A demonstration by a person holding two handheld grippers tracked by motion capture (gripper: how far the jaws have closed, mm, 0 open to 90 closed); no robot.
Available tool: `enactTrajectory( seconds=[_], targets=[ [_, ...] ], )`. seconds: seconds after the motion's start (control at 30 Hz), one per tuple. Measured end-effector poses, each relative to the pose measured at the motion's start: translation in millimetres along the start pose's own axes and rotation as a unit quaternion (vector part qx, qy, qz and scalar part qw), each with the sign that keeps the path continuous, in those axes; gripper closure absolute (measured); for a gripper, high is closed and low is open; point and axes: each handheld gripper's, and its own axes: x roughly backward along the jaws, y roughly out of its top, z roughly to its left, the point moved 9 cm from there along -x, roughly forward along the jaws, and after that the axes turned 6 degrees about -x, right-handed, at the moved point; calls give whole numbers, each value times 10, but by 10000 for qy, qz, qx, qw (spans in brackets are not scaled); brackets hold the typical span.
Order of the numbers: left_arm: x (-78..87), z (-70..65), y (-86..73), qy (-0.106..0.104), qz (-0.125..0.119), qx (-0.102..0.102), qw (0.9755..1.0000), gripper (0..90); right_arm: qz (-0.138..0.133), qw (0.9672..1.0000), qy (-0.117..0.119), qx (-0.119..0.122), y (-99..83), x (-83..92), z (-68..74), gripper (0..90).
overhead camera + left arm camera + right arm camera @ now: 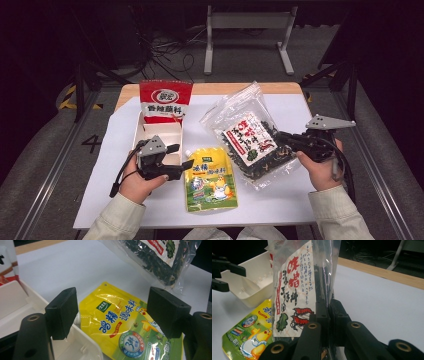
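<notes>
- A person seated at a table (280, 89) covered by a white sheet (280, 200) works a pair of tongs in each hand, seen from the high view.
- The right gripper (278, 136) is clenched on the edge of a clear bag of dark dried seaweed (247, 137); in the right gripper view its two black jaws press together on the plastic, and the bag (299, 282) stands upright in front of the camera.
- In the left gripper view the bag (160, 257) hangs clear of the sheet, above the far corner of the yellow pouch (122, 325).
- The left gripper (181, 156) is released, its jaws spread wide with nothing between them, poised at the right edge of a white tray (137, 131) and just beside the pouch's spout.
- The yellow pouch (211, 179) lies flat on the sheet between the two hands, near the table's front edge.
- A red and white packet (165, 100) stands tilted in the tray's far end.
- The left hand (137, 184) and right hand (320, 172) come from pale sleeves at the bottom of the high view.
</notes>
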Motion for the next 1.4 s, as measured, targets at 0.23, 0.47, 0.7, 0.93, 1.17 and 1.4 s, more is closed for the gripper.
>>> enactTrajectory(
  seconds=[0.23,0.47,0.7,0.93,1.17,1.4],
  targets=[
    [-187,-130,-14,-202,91,158,9996,246,-87,9999,100,41,30,17,116,857],
    [-358,-242,1,-300,78,143,9994,246,-140,9997,190,77,51,26,212,857],
    [-482,-330,27,-315,-4,207,9993,233,-166,9995,234,99,57,32,264,857],
    [-521,-370,40,-387,-55,240,9989,236,-176,9993,299,160,65,21,337,857],
    [-550,-412,96,-591,-197,370,9974,228,-196,9990,346,207,63,-14,399,857],
    [-572,-494,117,-861,-207,401,9953,254,-232,9988,361,224,61,-42,443,858]
  ],
)
